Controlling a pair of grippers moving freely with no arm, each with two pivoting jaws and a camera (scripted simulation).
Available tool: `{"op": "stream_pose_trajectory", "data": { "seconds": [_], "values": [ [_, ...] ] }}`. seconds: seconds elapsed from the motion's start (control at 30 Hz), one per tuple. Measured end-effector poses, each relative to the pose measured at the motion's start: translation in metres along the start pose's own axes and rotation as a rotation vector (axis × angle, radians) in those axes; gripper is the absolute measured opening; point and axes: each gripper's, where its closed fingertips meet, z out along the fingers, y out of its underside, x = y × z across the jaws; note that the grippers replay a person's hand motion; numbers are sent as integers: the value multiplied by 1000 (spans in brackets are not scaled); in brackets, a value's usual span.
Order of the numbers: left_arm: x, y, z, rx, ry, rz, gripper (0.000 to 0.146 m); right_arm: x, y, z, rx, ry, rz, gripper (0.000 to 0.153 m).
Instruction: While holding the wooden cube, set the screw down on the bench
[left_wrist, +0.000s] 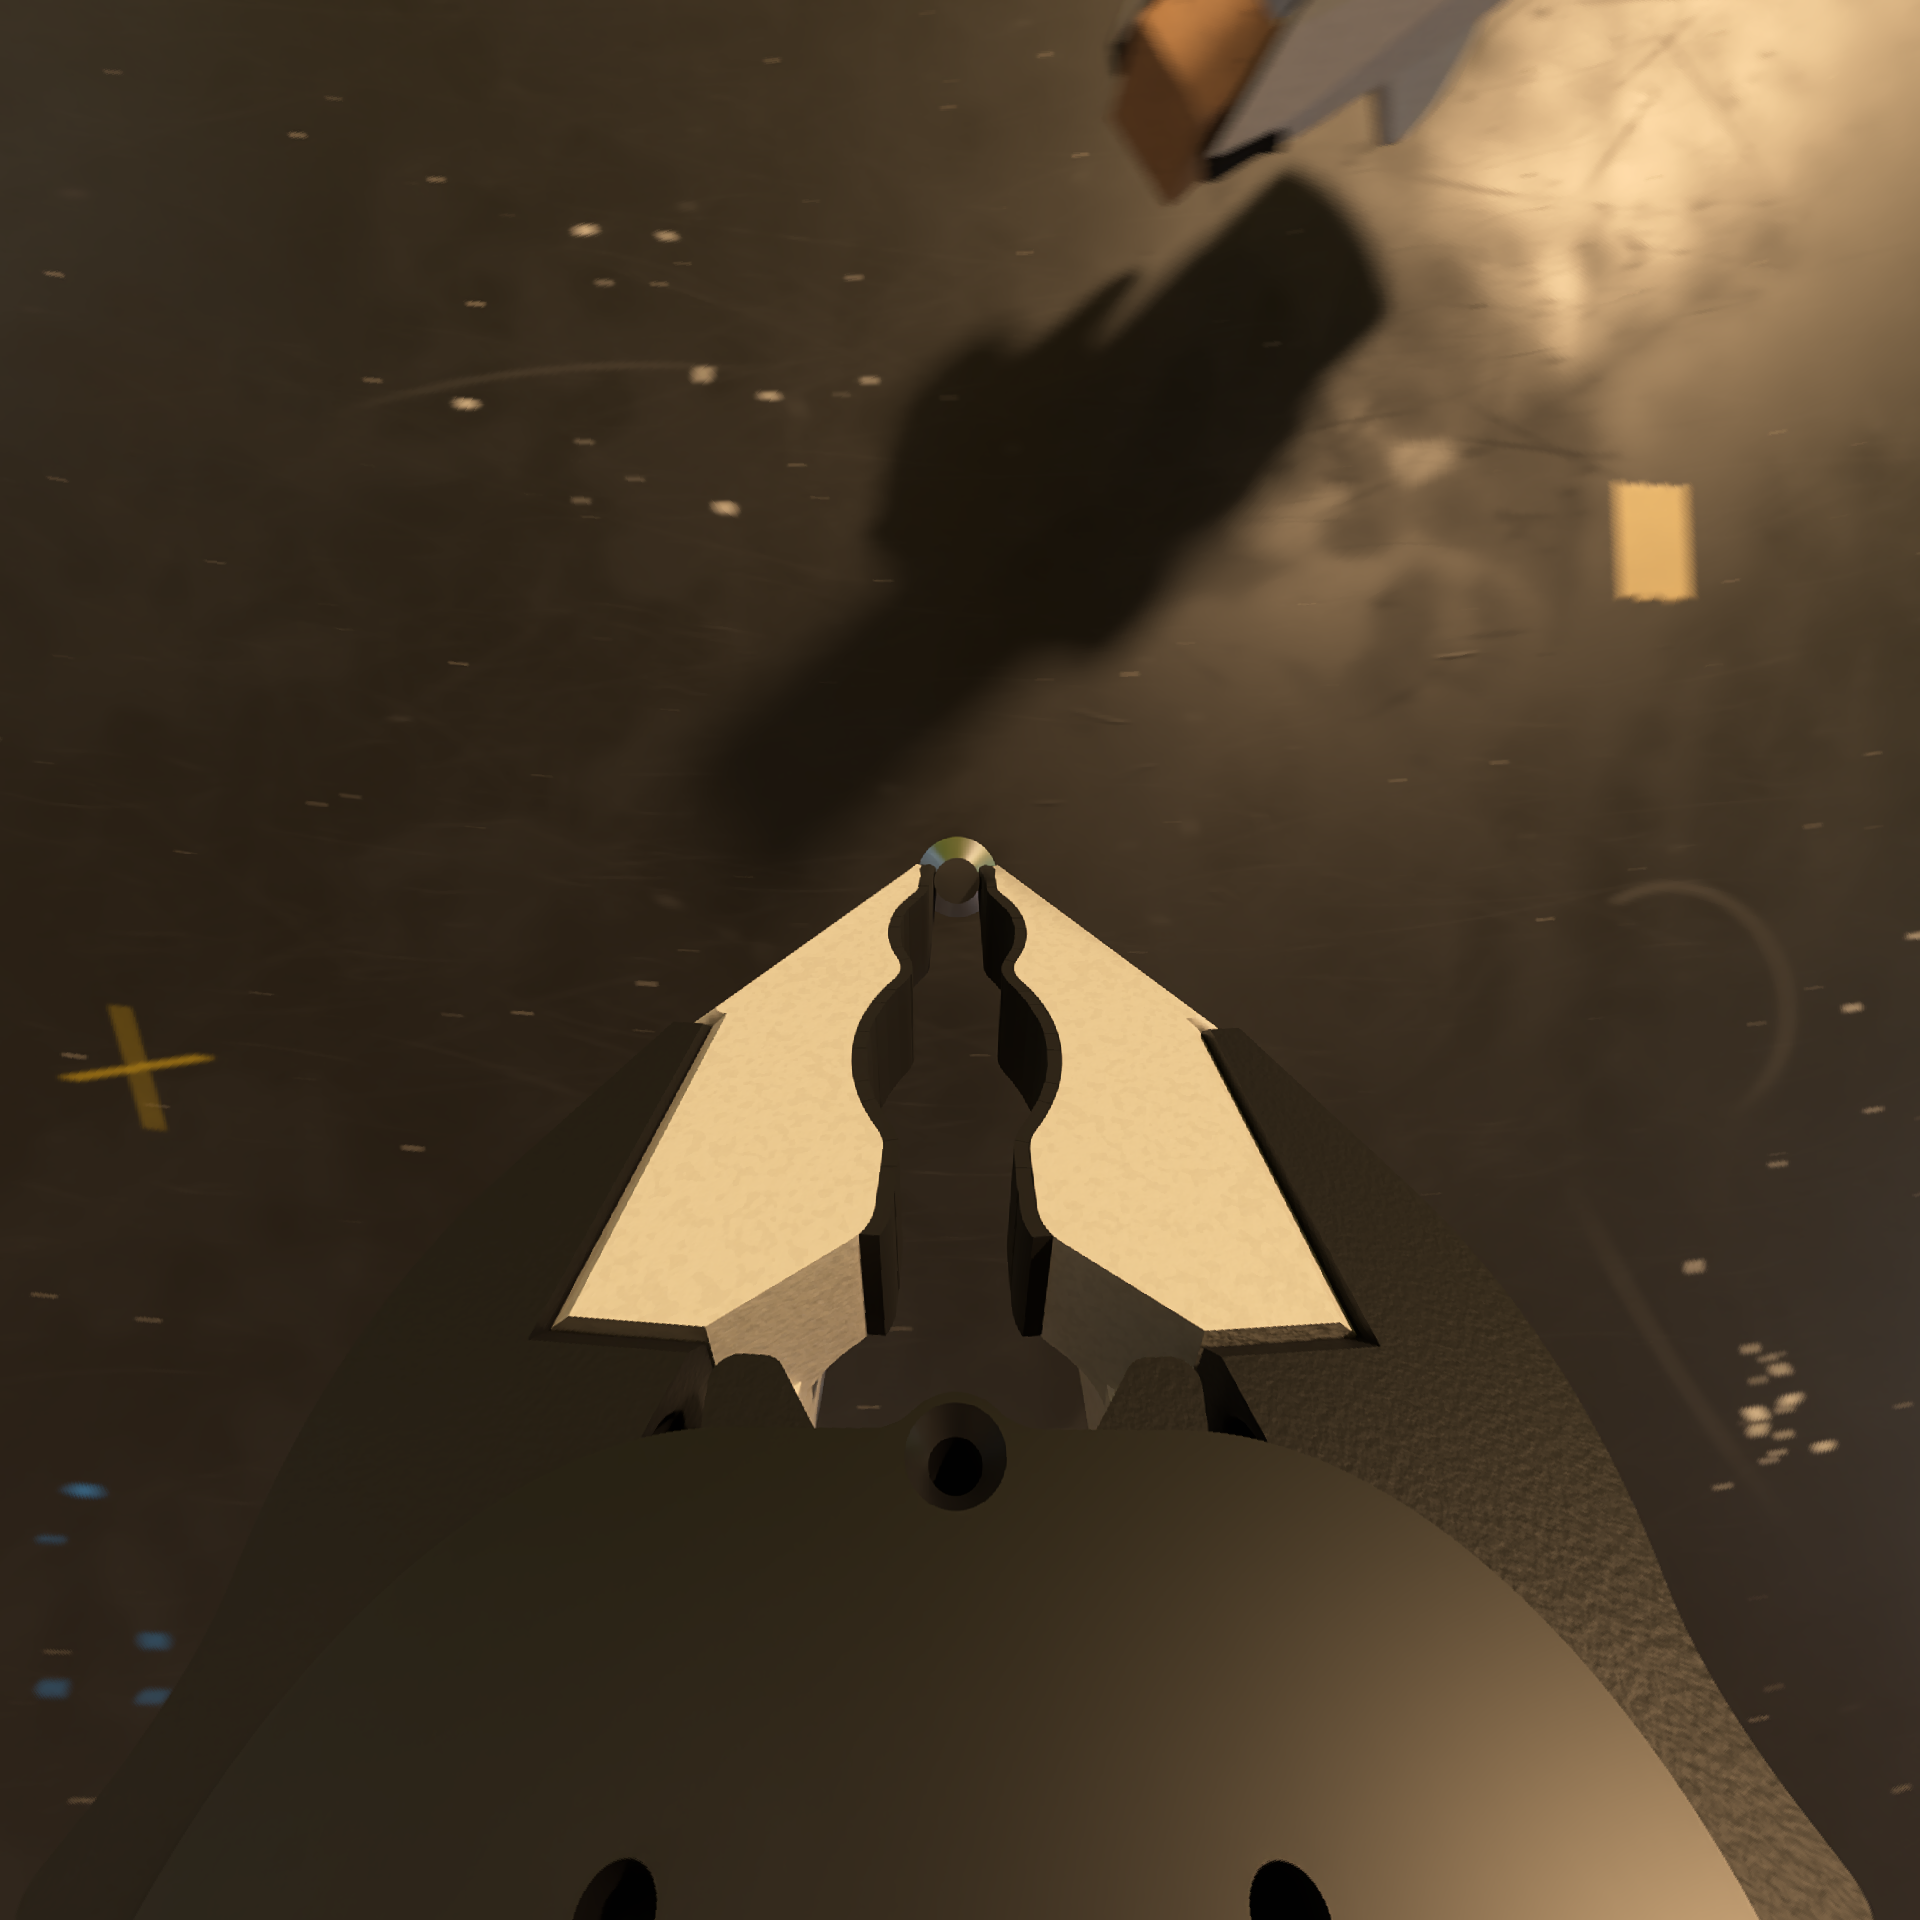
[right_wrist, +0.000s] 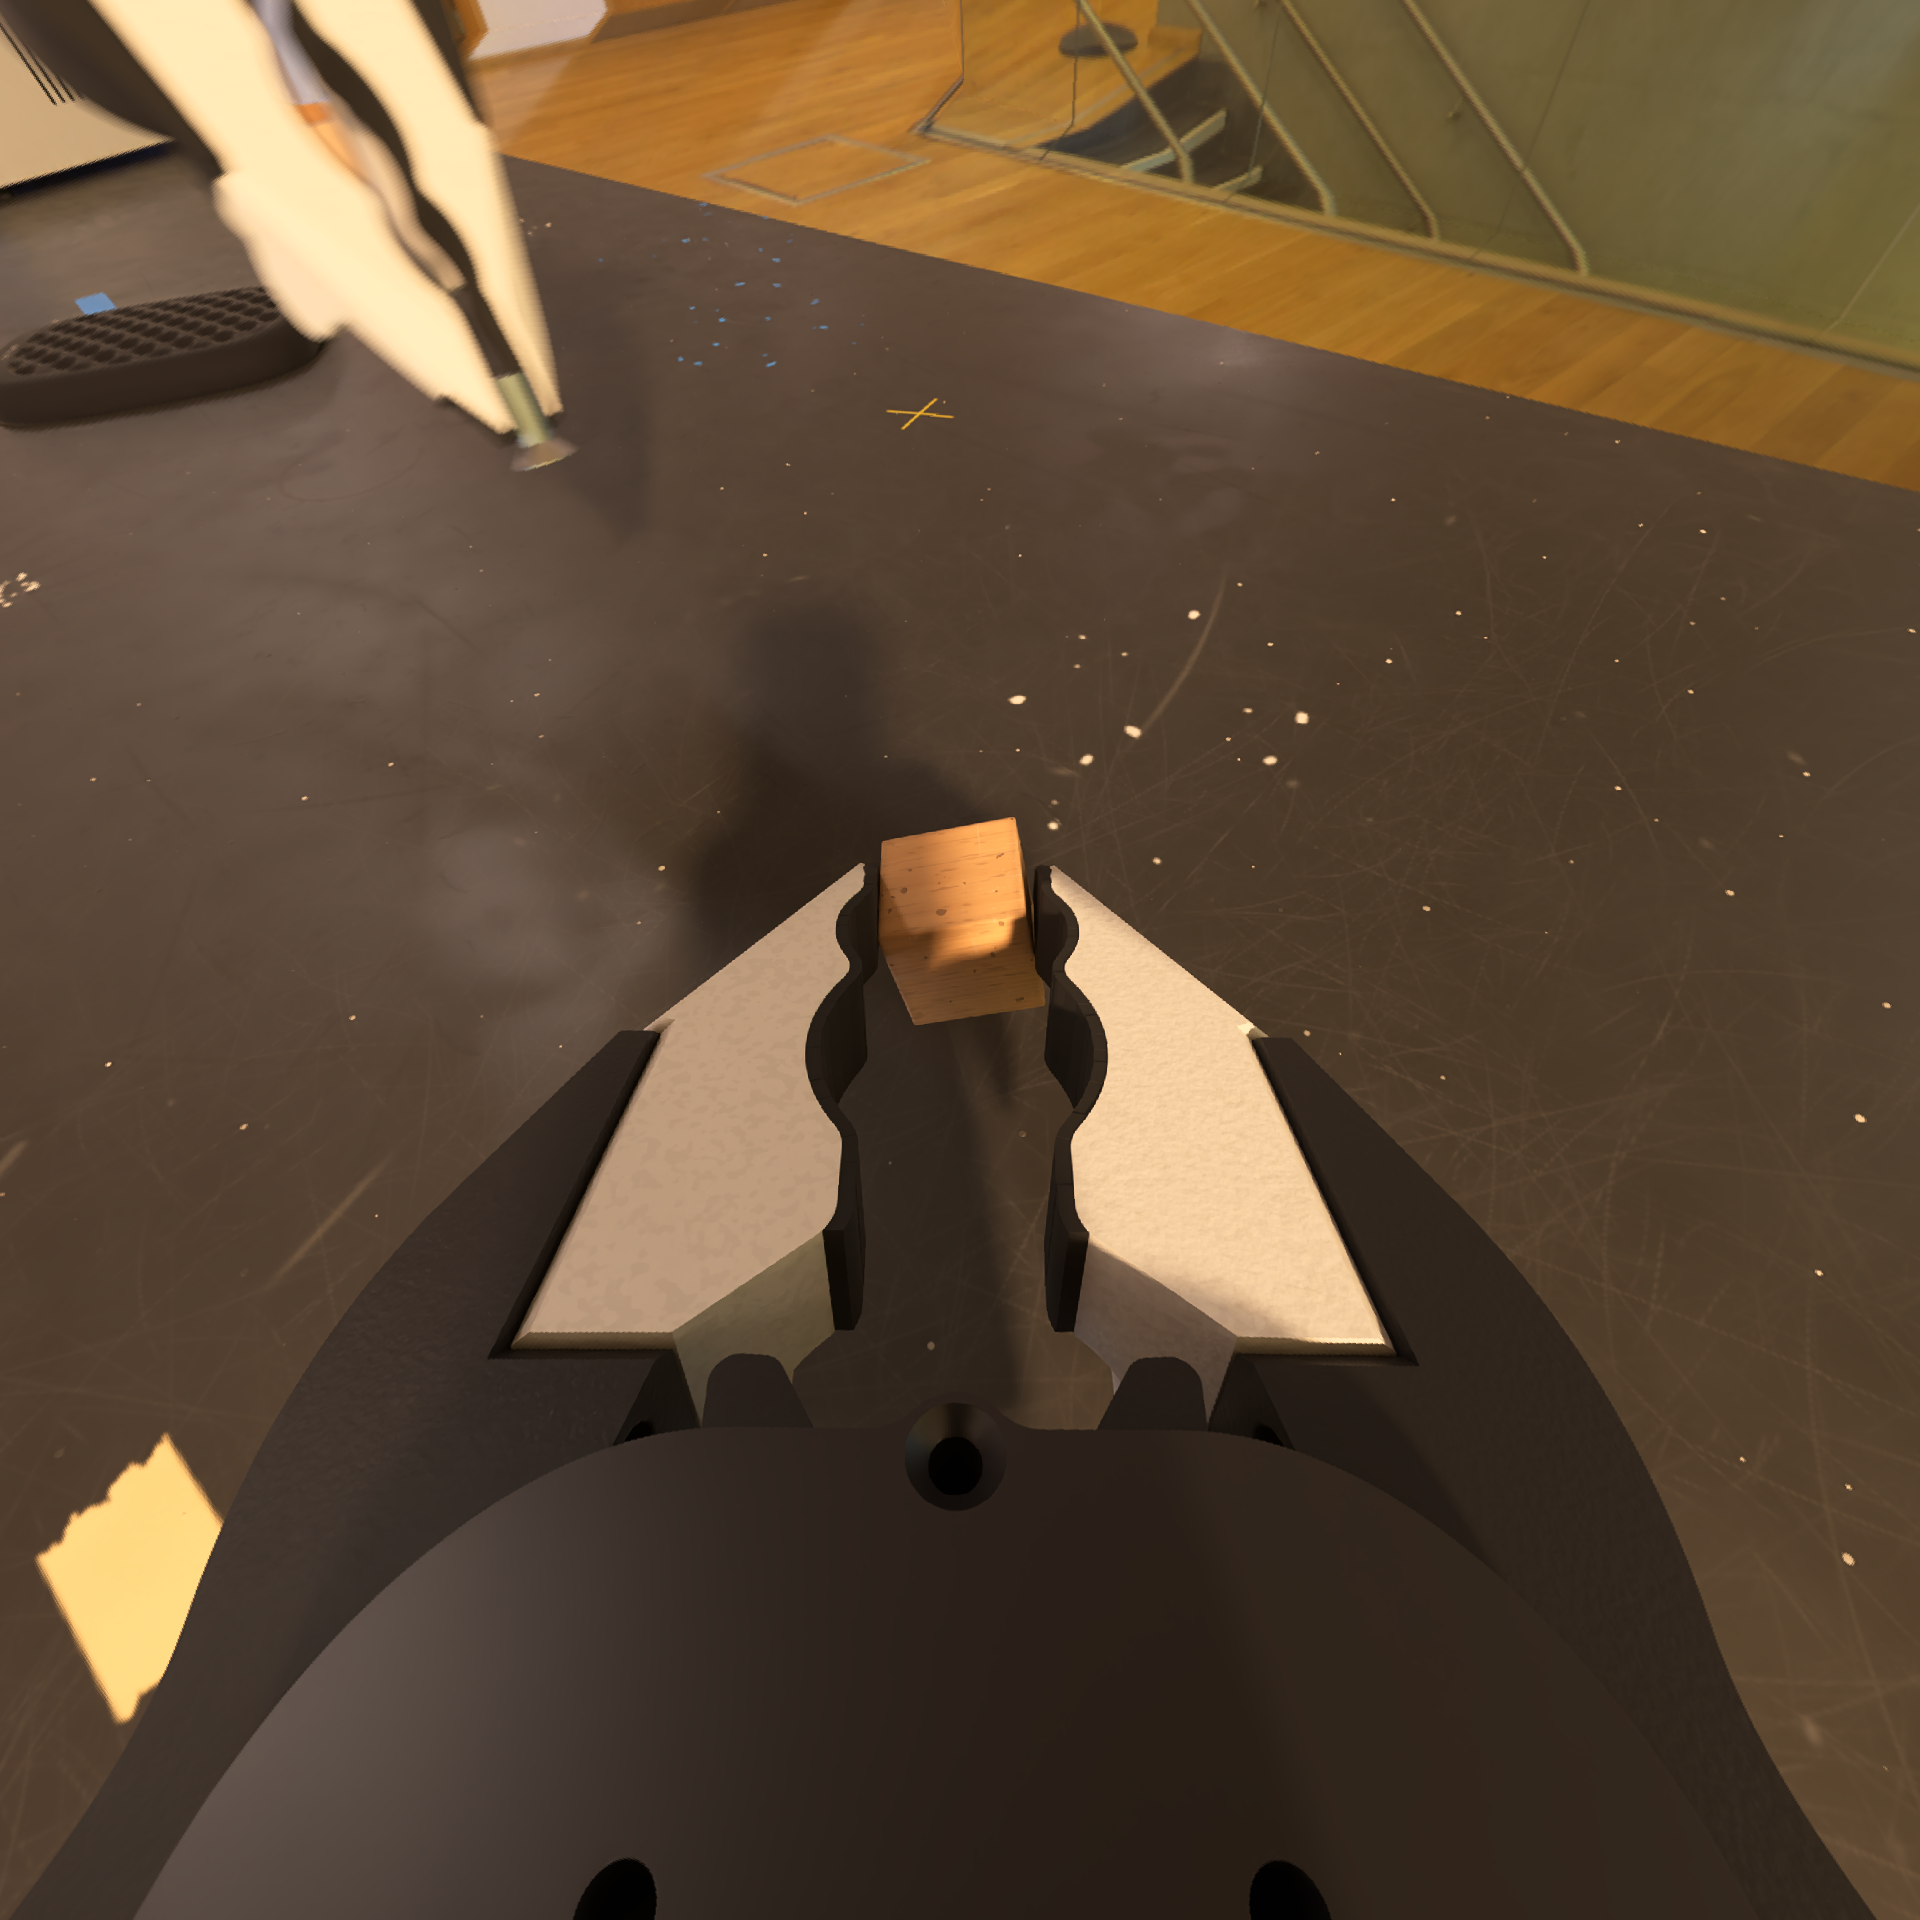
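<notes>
My left gripper (left_wrist: 956, 881) is shut on a metal screw (left_wrist: 956, 864), held head-down at the fingertips above the dark bench (left_wrist: 416, 623). In the right wrist view this gripper (right_wrist: 520, 410) comes in from the upper left, and the screw (right_wrist: 532, 431) has its flat head at or just above the bench (right_wrist: 1351, 831); I cannot tell if it touches. My right gripper (right_wrist: 956, 883) is shut on a wooden cube (right_wrist: 956, 914), held tilted above the bench. The cube (left_wrist: 1169, 99) and the right gripper show at the top edge of the left wrist view.
A dark perforated oval tray (right_wrist: 145, 348) lies at the far left of the bench. A tan tape patch (left_wrist: 1652, 540) and a yellow cross mark (left_wrist: 135, 1065) are on the bench surface. The bench's far edge (right_wrist: 1247, 327) meets a wooden floor.
</notes>
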Motion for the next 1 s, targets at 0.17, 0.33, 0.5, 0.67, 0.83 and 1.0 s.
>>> {"op": "stream_pose_trajectory", "data": {
  "seconds": [0.17,0.33,0.5,0.67,0.83,1.0],
  "values": [
    [85,12,20,42,10,-72,8,-2,1,2,-12,6,-24,29],
    [119,24,50,33,-12,-113,8,-2,2,3,-14,19,-47,29],
    [123,21,67,34,-46,-127,8,1,1,2,-9,31,-45,29],
    [124,20,80,-12,-70,-111,8,1,2,3,-13,40,-57,29],
    [127,22,89,-49,-99,-135,8,2,3,3,-17,44,-65,29],
    [131,18,94,10,-100,-175,8,2,2,2,-13,47,-63,29]
  ]
}}
